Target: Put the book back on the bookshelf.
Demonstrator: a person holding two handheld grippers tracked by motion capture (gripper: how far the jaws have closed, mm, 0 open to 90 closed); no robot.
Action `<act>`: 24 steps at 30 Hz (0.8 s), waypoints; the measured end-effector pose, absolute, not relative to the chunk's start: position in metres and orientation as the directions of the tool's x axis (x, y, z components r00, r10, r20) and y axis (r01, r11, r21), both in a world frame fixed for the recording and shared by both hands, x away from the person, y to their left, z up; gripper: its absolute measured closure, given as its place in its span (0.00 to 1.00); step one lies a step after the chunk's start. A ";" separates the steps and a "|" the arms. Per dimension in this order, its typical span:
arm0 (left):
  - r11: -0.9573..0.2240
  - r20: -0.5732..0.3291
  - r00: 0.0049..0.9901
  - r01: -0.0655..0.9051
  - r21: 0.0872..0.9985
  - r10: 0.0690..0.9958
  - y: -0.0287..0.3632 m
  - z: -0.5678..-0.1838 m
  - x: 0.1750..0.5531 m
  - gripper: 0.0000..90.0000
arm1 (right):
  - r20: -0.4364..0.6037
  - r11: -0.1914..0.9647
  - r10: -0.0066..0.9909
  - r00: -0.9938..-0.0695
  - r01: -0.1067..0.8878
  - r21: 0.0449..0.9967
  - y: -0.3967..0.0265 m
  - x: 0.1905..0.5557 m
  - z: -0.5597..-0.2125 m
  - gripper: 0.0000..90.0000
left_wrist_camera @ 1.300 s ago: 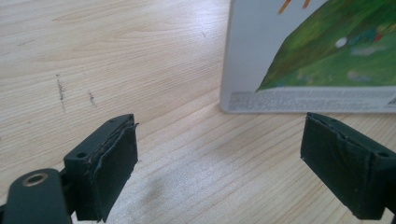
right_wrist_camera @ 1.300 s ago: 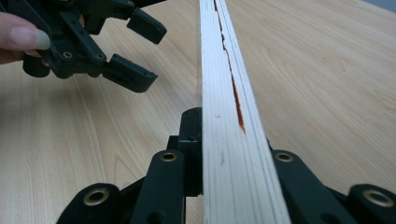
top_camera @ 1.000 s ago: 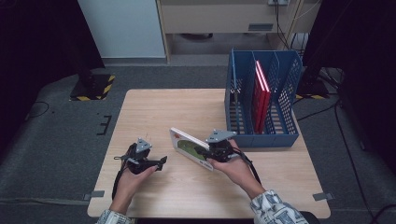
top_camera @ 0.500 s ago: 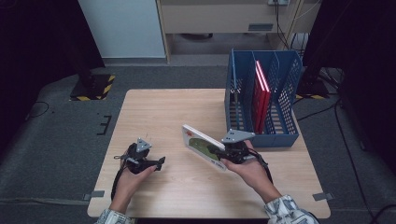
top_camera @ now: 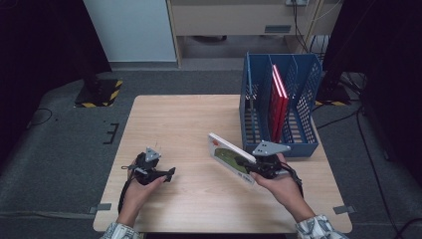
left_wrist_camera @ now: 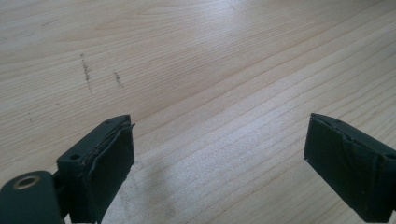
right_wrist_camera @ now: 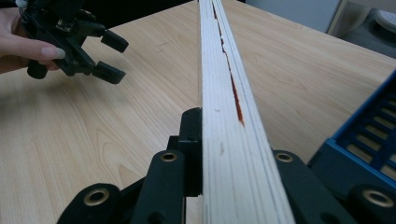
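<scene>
My right gripper (top_camera: 247,167) is shut on a thin book (top_camera: 230,156) with a green and white cover, held tilted above the table just left of the blue rack (top_camera: 300,148). In the right gripper view the book's page edge (right_wrist_camera: 224,93) runs away between the black jaws, with the rack's corner (right_wrist_camera: 369,140) at the right. My left gripper (top_camera: 169,174) rests low over the wooden table (top_camera: 189,124) near the front left. Its jaws (left_wrist_camera: 219,158) stand wide apart with only bare wood between them. That left gripper (right_wrist_camera: 109,56) also appears far off in the right gripper view.
The blue mesh rack stands at the table's right side with upright dividers. Red books (top_camera: 277,97) stand upright in one of its slots. Dark floor with cables surrounds the table, and a cabinet stands behind it.
My right gripper has carried the book to the right, closer to the blue rack, and slightly higher. The left hand has stayed where it was.
</scene>
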State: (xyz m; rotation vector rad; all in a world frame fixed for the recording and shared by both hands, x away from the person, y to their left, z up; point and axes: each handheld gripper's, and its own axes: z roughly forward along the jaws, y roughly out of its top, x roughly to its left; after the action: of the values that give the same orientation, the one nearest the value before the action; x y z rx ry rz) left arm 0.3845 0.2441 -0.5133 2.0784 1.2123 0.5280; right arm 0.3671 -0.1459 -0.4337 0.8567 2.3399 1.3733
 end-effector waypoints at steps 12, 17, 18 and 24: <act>-0.357 0.022 0.488 0.607 0.710 0.873 0.245 -0.515 0.385 0.09 | 0.035 0.357 0.653 -0.757 0.348 0.867 -0.174 0.352 -0.431 0.84; -0.359 0.025 0.487 0.606 0.710 0.873 0.244 -0.515 0.385 0.09 | 0.034 0.349 0.665 -0.746 0.352 0.869 -0.187 0.344 -0.427 0.84; -0.360 0.026 0.487 0.607 0.708 0.873 0.244 -0.515 0.385 0.09 | 0.032 0.351 0.666 -0.745 0.351 0.868 -0.189 0.344 -0.426 0.84; -0.364 0.030 0.486 0.611 0.703 0.874 0.244 -0.516 0.385 0.09 | 0.055 0.316 0.682 -0.729 0.362 0.877 -0.203 0.340 -0.421 0.84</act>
State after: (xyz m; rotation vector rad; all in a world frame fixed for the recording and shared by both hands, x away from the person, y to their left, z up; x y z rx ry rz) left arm 0.3849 0.2436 -0.5158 2.1018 1.2187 0.5384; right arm 0.3398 -0.2026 -0.4205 0.9366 2.2617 1.3771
